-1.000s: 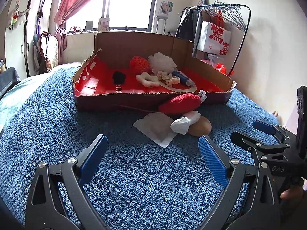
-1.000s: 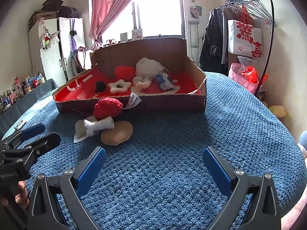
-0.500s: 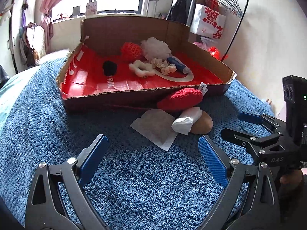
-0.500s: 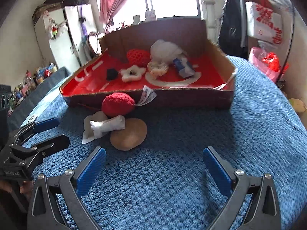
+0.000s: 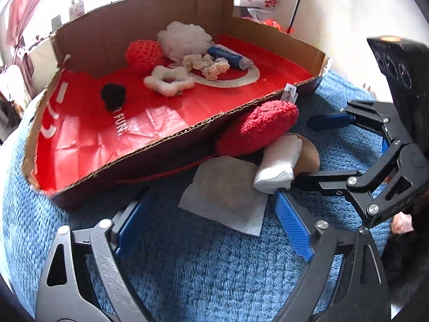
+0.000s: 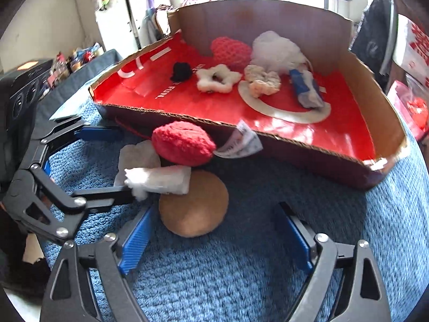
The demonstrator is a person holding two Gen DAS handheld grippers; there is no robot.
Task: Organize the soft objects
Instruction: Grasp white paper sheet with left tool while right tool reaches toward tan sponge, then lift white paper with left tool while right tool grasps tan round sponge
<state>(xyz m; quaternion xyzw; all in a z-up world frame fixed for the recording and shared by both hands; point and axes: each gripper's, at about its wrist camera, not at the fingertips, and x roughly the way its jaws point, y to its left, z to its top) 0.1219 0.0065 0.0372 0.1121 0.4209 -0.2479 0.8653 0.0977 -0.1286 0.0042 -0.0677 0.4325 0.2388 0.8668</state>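
A red fuzzy ball [image 5: 264, 127] [image 6: 183, 143], a white rolled cloth [image 5: 278, 165] [image 6: 161, 179], a tan round pad [image 6: 194, 208] [image 5: 308, 157] and a flat white-grey sheet [image 5: 225, 191] lie on the blue blanket just in front of the cardboard tray [image 5: 171, 136] [image 6: 308, 147]. My left gripper [image 5: 211, 228] is open, its fingers either side of the flat sheet. My right gripper [image 6: 214, 236] is open, its fingers straddling the near edge of the tan pad. Both are empty.
The red-lined tray holds a black pompom [image 5: 113, 95], a white star ring [image 5: 169, 80], a red knit ball [image 5: 143, 53], a white puff [image 5: 185, 37], a cream scrunchie [image 5: 207, 64] and a blue-white roll [image 5: 229, 56]. Each gripper shows in the other's view, close to the pile.
Both grippers have moved forward and down toward the pile in front of the tray and tilted. The objects have not moved. Both stay open.
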